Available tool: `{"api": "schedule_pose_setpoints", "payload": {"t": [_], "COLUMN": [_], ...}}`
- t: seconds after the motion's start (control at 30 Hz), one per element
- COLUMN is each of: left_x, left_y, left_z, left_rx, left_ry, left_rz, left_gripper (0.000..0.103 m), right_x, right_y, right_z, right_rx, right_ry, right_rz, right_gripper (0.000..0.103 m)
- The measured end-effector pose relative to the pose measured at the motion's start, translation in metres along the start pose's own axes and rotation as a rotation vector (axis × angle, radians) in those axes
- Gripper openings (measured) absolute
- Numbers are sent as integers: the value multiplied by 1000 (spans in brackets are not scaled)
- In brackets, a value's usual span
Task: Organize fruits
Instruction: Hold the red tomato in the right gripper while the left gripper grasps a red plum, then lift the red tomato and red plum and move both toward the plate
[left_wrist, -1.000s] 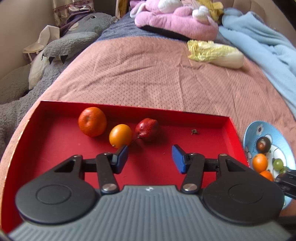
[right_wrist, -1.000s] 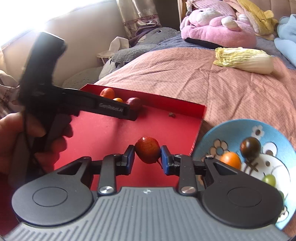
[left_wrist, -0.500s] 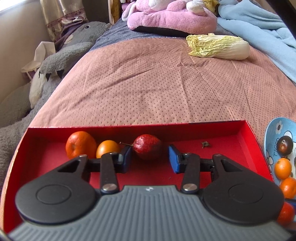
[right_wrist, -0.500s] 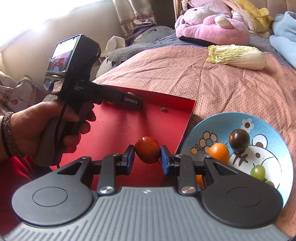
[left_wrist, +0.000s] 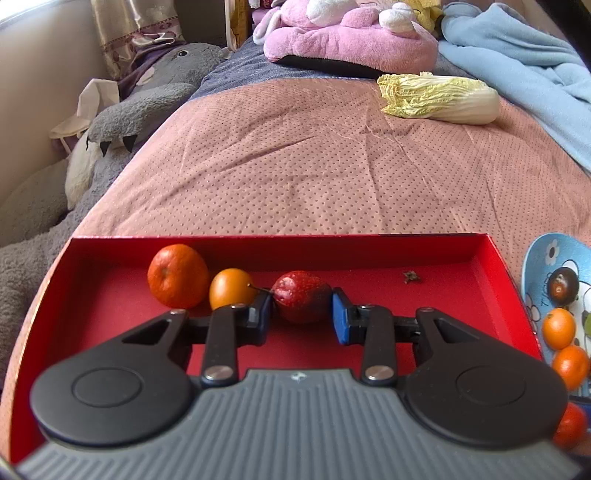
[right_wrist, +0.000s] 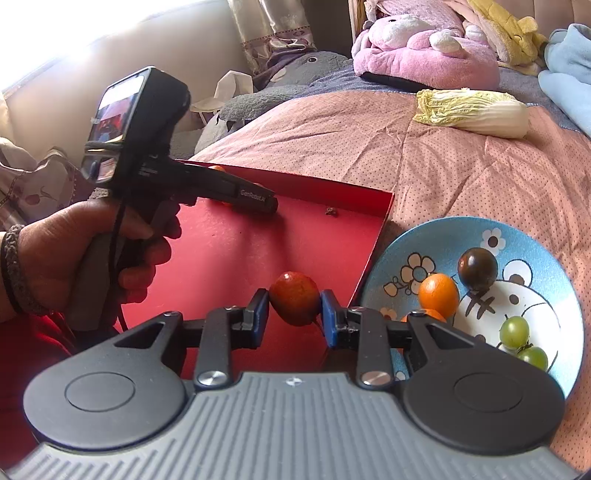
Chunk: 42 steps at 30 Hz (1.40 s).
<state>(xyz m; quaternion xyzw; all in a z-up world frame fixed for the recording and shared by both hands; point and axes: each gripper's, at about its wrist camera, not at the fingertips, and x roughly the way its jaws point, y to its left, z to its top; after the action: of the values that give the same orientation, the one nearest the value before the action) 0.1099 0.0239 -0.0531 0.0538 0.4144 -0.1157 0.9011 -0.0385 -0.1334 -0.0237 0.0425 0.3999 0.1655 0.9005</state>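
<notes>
I'm bracketing the red pear (left_wrist: 301, 295) in the red tray (left_wrist: 369, 254) with my left gripper (left_wrist: 301, 319), fingers apart, its stem pointing left. My right gripper (right_wrist: 293, 312) is clamping a reddish fruit (right_wrist: 293, 302) above the tray, beside the blue plate (right_wrist: 406, 251).

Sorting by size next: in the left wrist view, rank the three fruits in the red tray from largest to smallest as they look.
1. Tangerine, though it lies farthest back.
2. Red pear-shaped fruit, close behind; it sits nearer the camera, so unsure.
3. Small orange fruit, clearly smallest.
</notes>
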Motion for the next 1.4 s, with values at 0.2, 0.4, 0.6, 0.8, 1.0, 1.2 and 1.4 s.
{"api": "schedule_pose_setpoints", "payload": {"t": [0.2,0.4,0.6,0.8,1.0,1.2,1.4], "left_x": [-15,-27,-39,-49,-57,-63,-67], "left_y": [-5,-8,-8,-10,-12,-15,-13], "left_z": [-9,-15,-21,-27,-32,-36,-37], "left_rx": [9,8,-21,-41,-46,-40,-53], "left_ry": [-5,-17,-23,-32,-44,-55,-64], "left_rz": [2,-5,-11,-9,-6,-4,-6], "left_gripper": [37,37,37,37,37,37,37], "right_x": [-2,-6,-9,-13,-16,-17,-20], "right_y": [2,3,8,14,16,21,27], "right_z": [-6,-11,-14,-15,-16,-15,-15], "right_rx": [7,9,0,-16,-14,-25,-37], "right_ry": [7,14,15,10,11,10,9], "right_rz": [-1,-8,-10,-9,-15,-12,-12], "right_gripper": [35,35,35,35,35,35,35]}}
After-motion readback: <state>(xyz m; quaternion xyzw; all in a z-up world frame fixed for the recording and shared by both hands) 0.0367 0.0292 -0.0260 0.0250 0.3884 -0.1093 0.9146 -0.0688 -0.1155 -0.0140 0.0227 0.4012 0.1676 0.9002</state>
